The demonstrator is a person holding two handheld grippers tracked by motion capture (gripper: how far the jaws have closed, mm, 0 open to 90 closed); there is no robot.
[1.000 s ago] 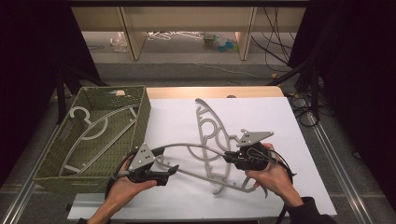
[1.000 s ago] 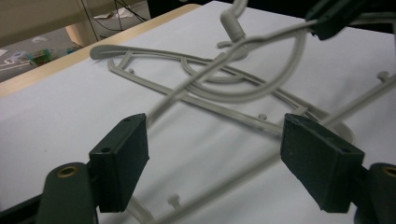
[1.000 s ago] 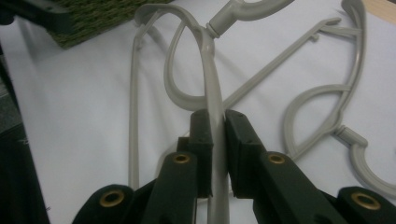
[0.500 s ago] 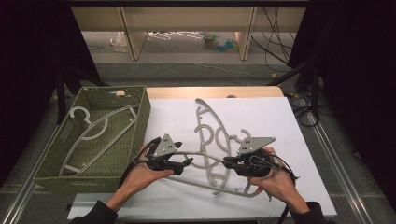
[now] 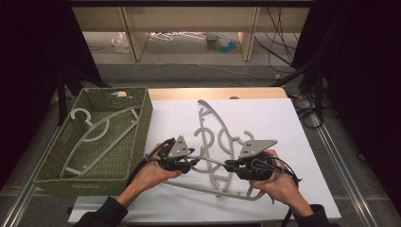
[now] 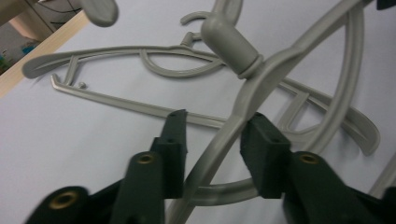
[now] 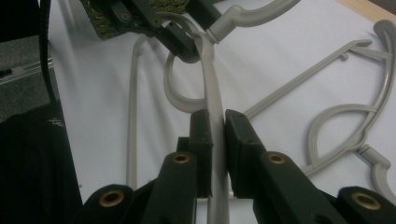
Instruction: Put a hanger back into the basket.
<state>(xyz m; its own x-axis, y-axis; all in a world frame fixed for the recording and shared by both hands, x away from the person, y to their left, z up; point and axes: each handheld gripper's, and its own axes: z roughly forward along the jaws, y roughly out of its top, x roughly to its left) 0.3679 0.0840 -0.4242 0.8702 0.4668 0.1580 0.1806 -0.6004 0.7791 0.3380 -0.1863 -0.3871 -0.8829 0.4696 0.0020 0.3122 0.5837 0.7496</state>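
Both forearms reach in low; the left tool (image 5: 193, 163) has just been closing, jaws part-open, while the right tool (image 5: 229, 166) is clamped tight.

A pale wooden table (image 5: 217, 93) covered by a white sheet (image 5: 279, 123) stands on a grey floor (image 5: 189, 71), with metal rails (image 5: 331, 146) running along its sides. Beyond it a light wooden shelf unit (image 5: 189, 19) on upright legs stands brightly lit, with small clutter, among it white wire shapes (image 5: 175, 35) and teal objects (image 5: 227, 45), on the floor beneath. Black curtains (image 5: 359, 71) close off both sides in darkness, and black cables (image 5: 283, 42) trail down on the right.
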